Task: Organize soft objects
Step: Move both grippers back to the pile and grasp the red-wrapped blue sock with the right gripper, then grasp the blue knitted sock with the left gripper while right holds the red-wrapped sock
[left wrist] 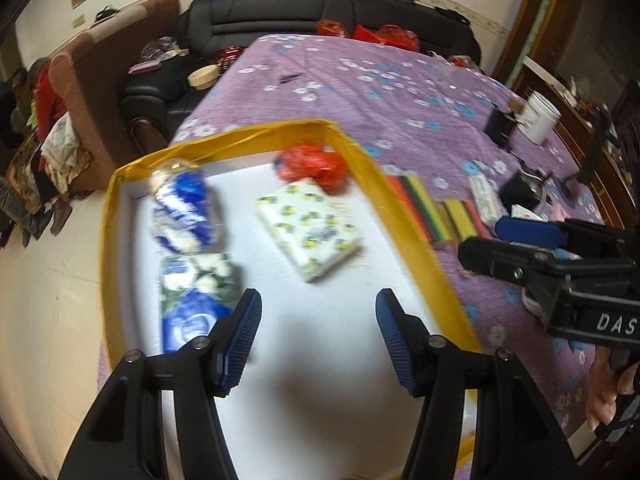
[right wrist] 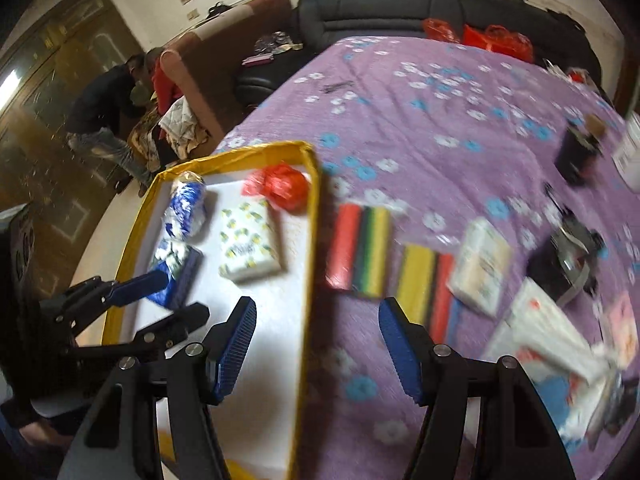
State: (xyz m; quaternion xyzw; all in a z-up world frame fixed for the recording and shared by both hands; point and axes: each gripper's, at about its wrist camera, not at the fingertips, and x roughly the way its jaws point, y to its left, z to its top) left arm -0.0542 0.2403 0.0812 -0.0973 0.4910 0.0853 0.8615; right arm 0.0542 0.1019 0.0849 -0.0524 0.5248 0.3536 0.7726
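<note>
Hovering over the white floor of the yellow-rimmed tray (left wrist: 110, 240), left tool (left wrist: 318, 340) spread wide, nothing between its blue ribbed fingers (left wrist: 244, 340). Right tool (right wrist: 316, 344) likewise open and empty, straddling the tray's right wall (right wrist: 310, 264), one finger over the tray, the other over the purple floral cloth (right wrist: 440, 120) covering the table.

Already lying inside the tray: a blue-and-white wrapped bundle (left wrist: 186, 212) near the far left corner, a green-and-blue tissue pack (left wrist: 196, 296) just in front of it by the left wall, a white tissue pack with yellow print (left wrist: 310, 228) near the middle, slightly tilted, and a crumpled red plastic bag (left wrist: 312, 164) at the far right corner, touching the white pack's far edge.

Outside the tray, on the cloth just beside its right wall: a striped sponge block in red, black, green and yellow (right wrist: 360, 250), then a second striped block (right wrist: 430, 292) just past it, then a pale tissue pack (right wrist: 482, 266) touching that second block. Farther right, a white packet with red and blue print (right wrist: 548, 360), blurred, near dark objects too smeared to identify. A white tub (left wrist: 538, 116) and a dark container (left wrist: 498, 126) near the table's far right edge. Black sofa (left wrist: 320, 16) beyond the table.
</note>
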